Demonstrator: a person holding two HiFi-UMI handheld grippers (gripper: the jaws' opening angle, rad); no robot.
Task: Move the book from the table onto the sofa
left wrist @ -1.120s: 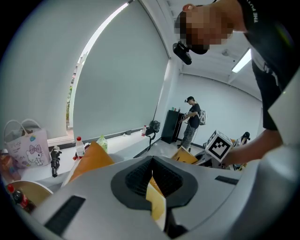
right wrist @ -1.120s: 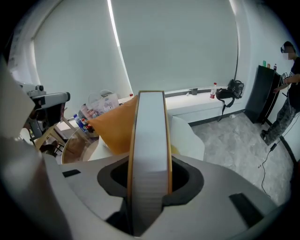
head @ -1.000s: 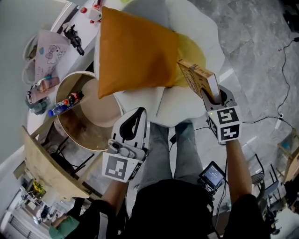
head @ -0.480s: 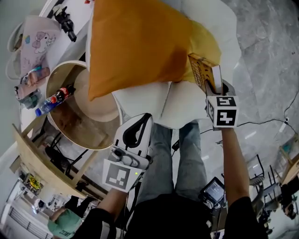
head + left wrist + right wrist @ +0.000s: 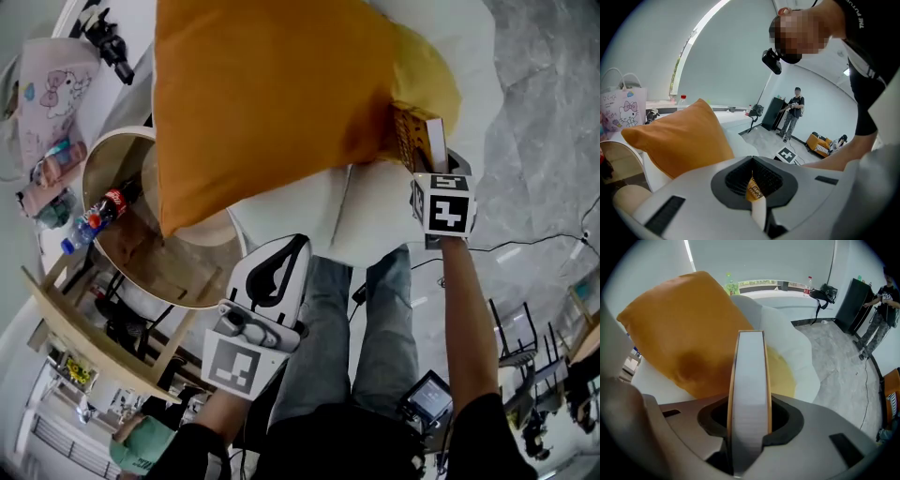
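Note:
The book [image 5: 413, 141], orange-covered with white page edges, stands on edge between the jaws of my right gripper [image 5: 427, 167], which is shut on it. It hangs close over the white sofa [image 5: 375, 214], right beside the big orange pillow [image 5: 272, 94]. In the right gripper view the book's page edge [image 5: 749, 380] fills the middle of the gripper [image 5: 748, 414], with the pillow [image 5: 684, 329] and sofa [image 5: 790, 331] behind. My left gripper [image 5: 299, 243] hovers lower left near the sofa's front, shut and empty. The left gripper view looks past its closed tips [image 5: 752, 158] at the pillow [image 5: 679, 140].
A round wooden table [image 5: 141, 258] with a cola bottle [image 5: 98, 211] stands left of the sofa. A pink printed bag [image 5: 56, 84] lies beyond it. Grey stone floor [image 5: 544, 122] lies to the right. A person [image 5: 792, 112] stands far off in the room.
Both grippers have come down. The book has sunk toward the sofa and now sits against the pillow's right edge. The pillow fills more of the head view.

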